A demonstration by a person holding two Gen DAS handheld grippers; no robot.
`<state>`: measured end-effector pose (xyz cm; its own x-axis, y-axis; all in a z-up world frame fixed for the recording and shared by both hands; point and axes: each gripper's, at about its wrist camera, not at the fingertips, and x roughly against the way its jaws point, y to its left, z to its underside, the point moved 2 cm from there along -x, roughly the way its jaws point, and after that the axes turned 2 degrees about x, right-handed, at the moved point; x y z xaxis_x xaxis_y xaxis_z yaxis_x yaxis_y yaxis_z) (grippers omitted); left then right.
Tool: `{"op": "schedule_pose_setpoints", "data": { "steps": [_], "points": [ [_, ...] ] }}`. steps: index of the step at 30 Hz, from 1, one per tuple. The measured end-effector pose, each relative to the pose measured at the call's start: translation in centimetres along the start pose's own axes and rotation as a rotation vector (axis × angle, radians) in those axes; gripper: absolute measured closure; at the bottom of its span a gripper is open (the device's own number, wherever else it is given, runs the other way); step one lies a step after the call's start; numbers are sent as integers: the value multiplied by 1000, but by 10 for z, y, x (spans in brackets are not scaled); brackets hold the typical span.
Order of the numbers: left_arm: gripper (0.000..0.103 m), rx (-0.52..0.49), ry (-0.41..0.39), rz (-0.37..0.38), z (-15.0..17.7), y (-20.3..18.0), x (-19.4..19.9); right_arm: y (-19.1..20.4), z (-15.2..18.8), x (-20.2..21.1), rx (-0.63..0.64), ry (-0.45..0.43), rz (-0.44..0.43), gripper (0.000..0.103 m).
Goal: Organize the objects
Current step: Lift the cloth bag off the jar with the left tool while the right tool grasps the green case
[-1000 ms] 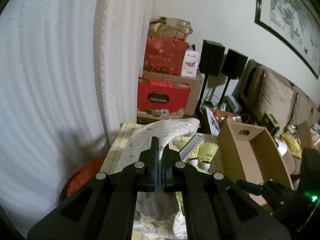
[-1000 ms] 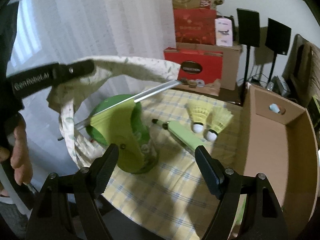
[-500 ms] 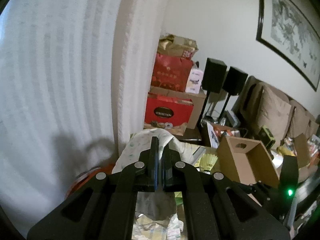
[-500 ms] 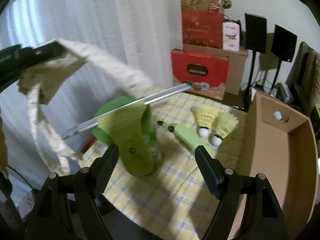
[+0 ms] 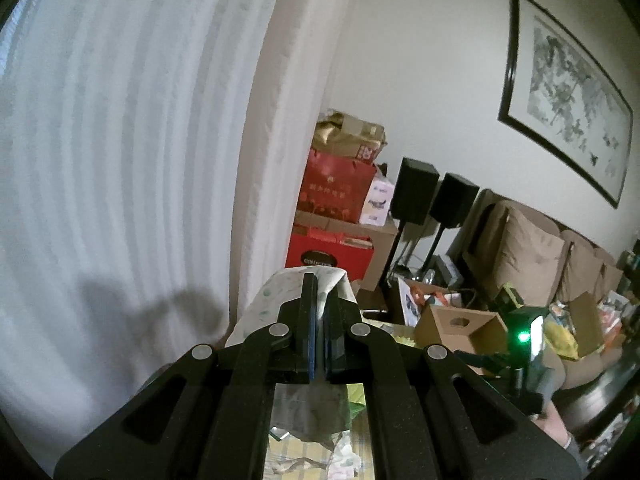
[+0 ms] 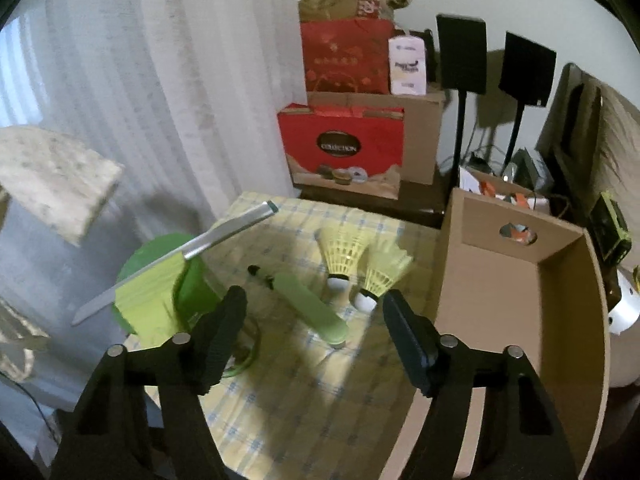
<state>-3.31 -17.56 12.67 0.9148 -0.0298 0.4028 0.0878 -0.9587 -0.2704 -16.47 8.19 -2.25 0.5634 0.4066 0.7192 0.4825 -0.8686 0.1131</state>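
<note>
The left gripper (image 5: 318,316) pinches the hanging cloth (image 5: 264,304); the right gripper (image 6: 314,320), jaws just narrowing on nothing, could knock the shuttlecocks (image 6: 360,256).

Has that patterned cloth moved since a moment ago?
Yes. In the right wrist view the cloth has swung left and up, clear of the green container it draped over.

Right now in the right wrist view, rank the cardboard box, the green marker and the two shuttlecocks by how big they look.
1. cardboard box
2. green marker
3. shuttlecocks: alike, no ranking between them.
</note>
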Motion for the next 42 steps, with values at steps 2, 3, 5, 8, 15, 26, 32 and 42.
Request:
{"op": "schedule_pose_setpoints", "data": {
  "steps": [2,3,5,8,15,26,32,42],
  "points": [
    [101,2,-7,5,-2,3,5,-1,2,-6,4,11,7,33],
    [101,2,-9,7,-3,4,9,-1,4,-12,12,25,16,34],
    [101,4,-14,9,-3,7,15,0,8,-22,25,50,28,34],
    [101,8,-19,6,-1,14,26,2,11,-41,55,92,40,35],
    [101,17,-2,-11,9,28,42,6,16,-86,104,190,34,42],
    [101,54,39,-25,18,49,40,10,10,-123,132,289,58,50],
    [101,47,77,-13,23,46,29,8,15,-142,150,353,92,58],
    [101,39,116,11,29,37,17,19,25,-158,196,409,128,62]
  ]
}}
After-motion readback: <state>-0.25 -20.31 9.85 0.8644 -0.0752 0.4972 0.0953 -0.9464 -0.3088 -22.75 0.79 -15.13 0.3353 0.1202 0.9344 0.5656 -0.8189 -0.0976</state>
